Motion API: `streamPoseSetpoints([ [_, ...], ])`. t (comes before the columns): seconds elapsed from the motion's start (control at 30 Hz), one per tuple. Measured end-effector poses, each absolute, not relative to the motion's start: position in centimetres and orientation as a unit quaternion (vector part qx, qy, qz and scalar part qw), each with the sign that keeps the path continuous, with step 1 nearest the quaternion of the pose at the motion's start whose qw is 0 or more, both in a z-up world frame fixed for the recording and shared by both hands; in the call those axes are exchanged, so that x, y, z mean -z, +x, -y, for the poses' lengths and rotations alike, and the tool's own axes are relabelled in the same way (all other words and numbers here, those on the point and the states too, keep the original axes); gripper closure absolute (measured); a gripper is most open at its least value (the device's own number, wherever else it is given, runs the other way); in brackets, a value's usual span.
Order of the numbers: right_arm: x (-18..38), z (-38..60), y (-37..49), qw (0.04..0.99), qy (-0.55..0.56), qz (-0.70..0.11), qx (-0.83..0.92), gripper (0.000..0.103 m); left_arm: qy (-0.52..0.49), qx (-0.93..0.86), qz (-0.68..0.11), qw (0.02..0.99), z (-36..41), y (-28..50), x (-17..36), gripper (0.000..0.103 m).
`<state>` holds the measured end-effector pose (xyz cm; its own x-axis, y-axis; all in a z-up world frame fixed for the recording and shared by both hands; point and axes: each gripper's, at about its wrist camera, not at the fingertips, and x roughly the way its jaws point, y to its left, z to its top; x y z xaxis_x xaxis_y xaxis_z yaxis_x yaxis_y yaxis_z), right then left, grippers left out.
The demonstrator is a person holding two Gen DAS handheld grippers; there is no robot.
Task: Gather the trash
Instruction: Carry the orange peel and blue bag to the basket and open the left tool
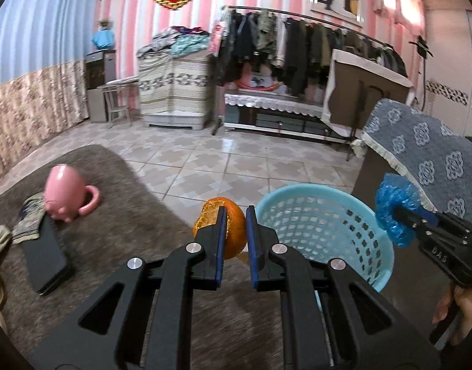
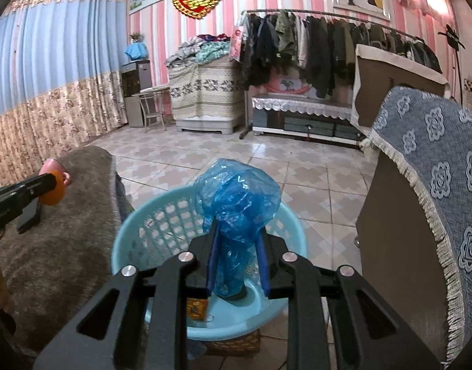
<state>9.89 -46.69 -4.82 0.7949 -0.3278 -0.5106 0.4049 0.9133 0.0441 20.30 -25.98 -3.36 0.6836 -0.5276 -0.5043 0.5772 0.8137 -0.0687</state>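
Right wrist: hand-held gripper (image 2: pixel 236 237) clamps blue plastic (image 2: pixel 239 197).

Free room and obstacles:

- The light blue basket (image 2: pixel 162 225) has an open mouth at lower centre of the right wrist frame. The right gripper (image 2: pixel 236 240), clamped on the crumpled blue plastic bag (image 2: pixel 239 197), hangs directly above that mouth. A small printed wrapper (image 2: pixel 196 308) lies on the basket floor.
- The left gripper (image 1: pixel 236 237), clamped on the orange peel (image 1: pixel 233 225), sits at the basket's left rim, beside the brown fuzzy surface (image 1: pixel 112 215).
- On the surface at left: a pink mug (image 1: pixel 66 194) and a black phone (image 1: pixel 45 262).
- The cloth-covered furniture (image 2: pixel 427 185) closes the right side.
- Tiled floor (image 2: pixel 223 154) beyond the basket is open.
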Motion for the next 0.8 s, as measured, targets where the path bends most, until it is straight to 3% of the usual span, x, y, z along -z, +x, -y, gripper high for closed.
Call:
streamPoseSetpoints([
  [0.63, 7.7, 50.5, 9.8, 0.930, 0.104, -0.272, 0.225, 0.081, 0.101, 0.371, -0.265, 0.884, 35.5, 22.2, 6.3, 0.091],
  [0.8, 7.9, 50.9, 10.1, 0.928, 0.108, -0.274, 0.228, 0.081, 0.098, 0.376, -0.284, 0.877, 36.9, 23.8, 6.8, 0.085],
])
